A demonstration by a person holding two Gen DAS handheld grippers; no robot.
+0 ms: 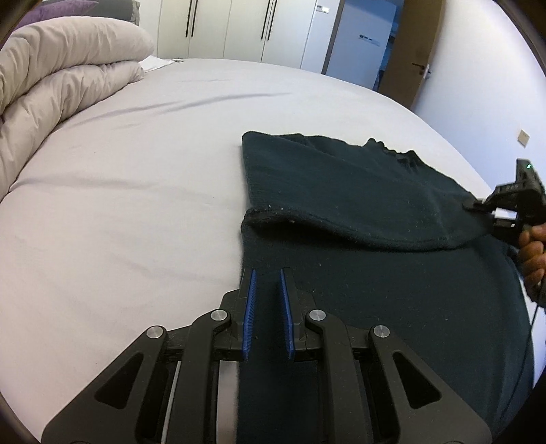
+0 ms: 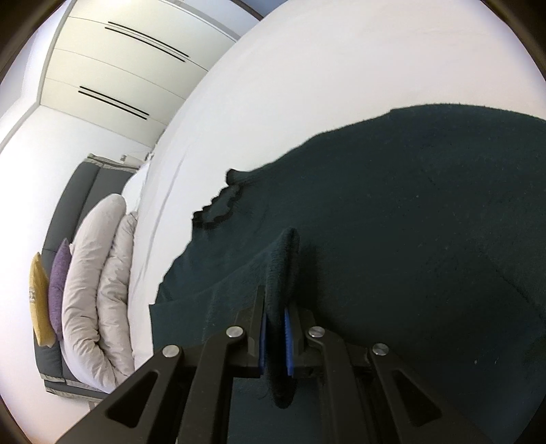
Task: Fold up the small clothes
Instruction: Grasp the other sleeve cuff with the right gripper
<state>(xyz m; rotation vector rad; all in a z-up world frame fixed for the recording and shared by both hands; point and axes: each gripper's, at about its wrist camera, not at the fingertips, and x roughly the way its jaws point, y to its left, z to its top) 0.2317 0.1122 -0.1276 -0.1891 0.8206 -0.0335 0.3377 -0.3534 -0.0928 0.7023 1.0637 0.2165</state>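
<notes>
A dark garment (image 1: 358,191) lies on the bed (image 1: 136,170), partly folded. The right hand-held gripper (image 2: 274,328) pinches a fold at lower centre. The left hand-held gripper (image 1: 268,283), narrowly parted and empty, hovers over its left edge.

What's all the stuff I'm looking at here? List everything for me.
Garment: one, dark teal, on the bed, partly folded over itself.
Bed sheet: one, pale grey-white, under the garment.
Duvet: one, beige, bunched at the head of the bed.
Cushions: two, one purple and one yellow, behind the duvet.
Headboard: one, dark grey, behind the cushions.
Wardrobe: white doors with dark handles, beyond the bed.
Door: one, brown, at the far right.
Left gripper: black with blue pads, open, over the garment's near edge.
Right gripper: same make, shut on a fold of the garment.
Hand: one, holding the right gripper.
</notes>
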